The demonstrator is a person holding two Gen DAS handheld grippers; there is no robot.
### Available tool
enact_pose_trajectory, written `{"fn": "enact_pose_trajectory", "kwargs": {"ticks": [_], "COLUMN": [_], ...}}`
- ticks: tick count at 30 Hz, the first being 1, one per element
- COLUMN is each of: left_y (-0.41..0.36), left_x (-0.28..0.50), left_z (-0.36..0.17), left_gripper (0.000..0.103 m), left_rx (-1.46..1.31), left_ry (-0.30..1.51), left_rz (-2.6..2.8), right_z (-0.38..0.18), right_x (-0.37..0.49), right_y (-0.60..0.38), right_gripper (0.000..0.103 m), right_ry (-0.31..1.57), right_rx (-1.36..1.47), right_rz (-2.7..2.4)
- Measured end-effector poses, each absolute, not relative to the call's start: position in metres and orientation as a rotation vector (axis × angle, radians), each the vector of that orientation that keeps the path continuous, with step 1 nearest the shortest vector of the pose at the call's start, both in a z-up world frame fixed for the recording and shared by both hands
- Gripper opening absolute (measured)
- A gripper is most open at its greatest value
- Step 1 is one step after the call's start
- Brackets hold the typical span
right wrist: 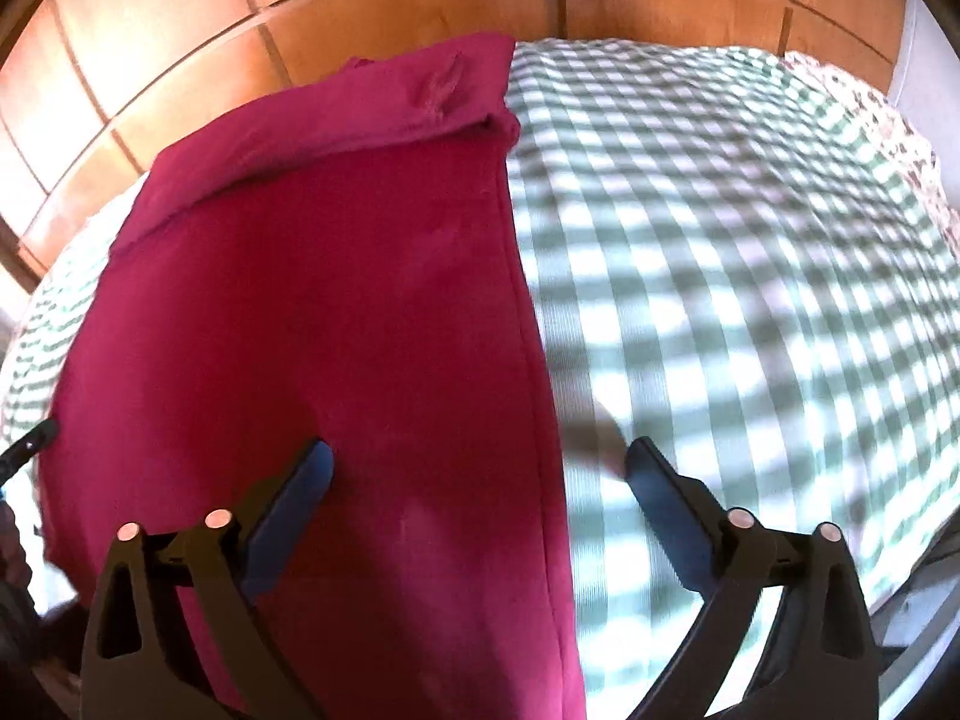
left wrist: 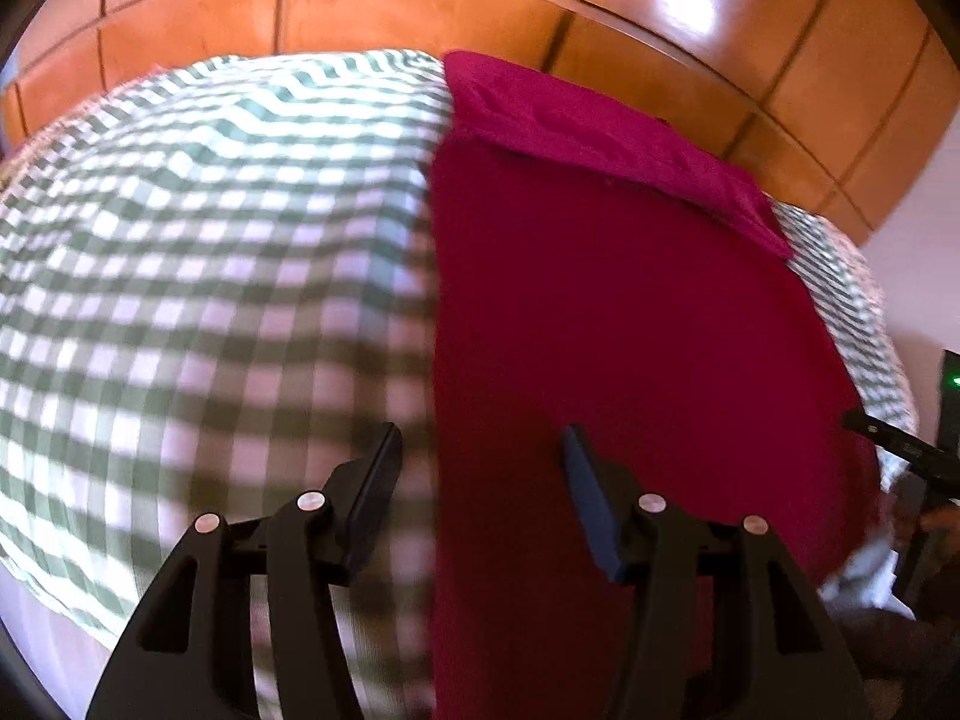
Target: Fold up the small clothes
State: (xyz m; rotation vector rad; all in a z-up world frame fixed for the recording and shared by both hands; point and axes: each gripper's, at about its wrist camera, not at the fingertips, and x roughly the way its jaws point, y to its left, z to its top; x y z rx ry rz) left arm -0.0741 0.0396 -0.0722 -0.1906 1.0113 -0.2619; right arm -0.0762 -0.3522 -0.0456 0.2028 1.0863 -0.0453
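A dark red garment [left wrist: 600,312] lies flat on a green-and-white checked cloth [left wrist: 210,240], with its far end folded back into a strip [left wrist: 588,126]. My left gripper [left wrist: 480,438] is open and straddles the garment's left edge, one finger over the checks and one over the red fabric. Nothing is pinched. In the right wrist view the same garment [right wrist: 312,300] fills the left half. My right gripper [right wrist: 480,450] stands wide open across the garment's right edge, its right finger over the checked cloth [right wrist: 720,240]. Neither gripper holds anything.
Orange-brown wooden panels [left wrist: 420,6] lie beyond the cloth's far edge. The other gripper's tip [left wrist: 900,450] shows at the right rim of the left view, beside a black device with a green light [left wrist: 954,381]. A floral fabric edge [right wrist: 900,120] borders the checks at far right.
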Motion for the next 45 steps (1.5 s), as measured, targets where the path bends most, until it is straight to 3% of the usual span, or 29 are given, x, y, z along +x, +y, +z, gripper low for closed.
{"fn": "enact_pose_trajectory", "kwargs": {"ticks": [2, 7, 10, 11, 17, 27, 29, 30, 31, 36, 40, 43, 44, 45], "left_y": [0.041, 0.033, 0.027, 0.028, 0.053, 0.048, 0.056, 0.062, 0.069, 0.083, 0.078, 0.062, 0.057, 0.050], "left_x": [-0.086, -0.108, -0.111, -0.109, -0.071, 0.046, 0.073, 0.079, 0.085, 0.075, 0.045, 0.027, 0.023, 0.021], "left_z": [-0.071, -0.070, -0.062, -0.057, -0.029, -0.010, -0.014, -0.016, -0.018, -0.028, -0.050, -0.075, -0.080, -0.082], "left_gripper": [0.045, 0.019, 0.012, 0.011, 0.010, 0.010, 0.028, 0.043, 0.044, 0.048, 0.060, 0.059, 0.059, 0.059], "left_rx": [-0.198, -0.152, -0.116, -0.129, -0.410, -0.528, -0.587, -0.619, -0.660, -0.599, -0.506, -0.405, -0.377, -0.342], "left_ry": [1.023, 1.045, 1.024, 1.014, 0.948, 0.908, 0.926, 0.931, 0.929, 0.919, 0.951, 1.015, 1.025, 1.012], "left_rz": [-0.312, -0.444, -0.496, -0.507, -0.570, -0.460, -0.392, -0.374, -0.361, -0.299, -0.354, -0.360, -0.355, -0.342], "right_z": [-0.043, -0.040, -0.033, -0.030, 0.001, -0.002, -0.001, 0.000, 0.002, -0.001, -0.017, -0.028, -0.030, -0.033], "right_x": [-0.092, -0.121, -0.126, -0.122, -0.091, 0.022, 0.037, 0.044, 0.044, 0.031, -0.004, -0.028, -0.031, -0.030], "right_y": [-0.349, -0.344, -0.341, -0.343, -0.355, -0.385, -0.392, -0.396, -0.399, -0.425, -0.430, -0.415, -0.409, -0.401], "right_gripper": [0.079, 0.040, 0.014, 0.011, 0.010, 0.010, 0.020, 0.054, 0.097, 0.099, 0.099, 0.099, 0.098, 0.090], "right_ry": [1.105, 1.173, 1.188, 1.176, 1.025, 0.938, 0.931, 0.927, 0.916, 0.876, 0.932, 0.952, 0.954, 0.959], "right_rx": [0.195, 0.199, 0.215, 0.226, 0.385, 0.514, 0.543, 0.578, 0.605, 0.653, 0.614, 0.521, 0.487, 0.452], "right_rz": [-0.023, 0.052, 0.108, 0.117, 0.173, 0.071, 0.056, 0.057, 0.045, 0.001, -0.009, -0.003, 0.000, 0.000]}}
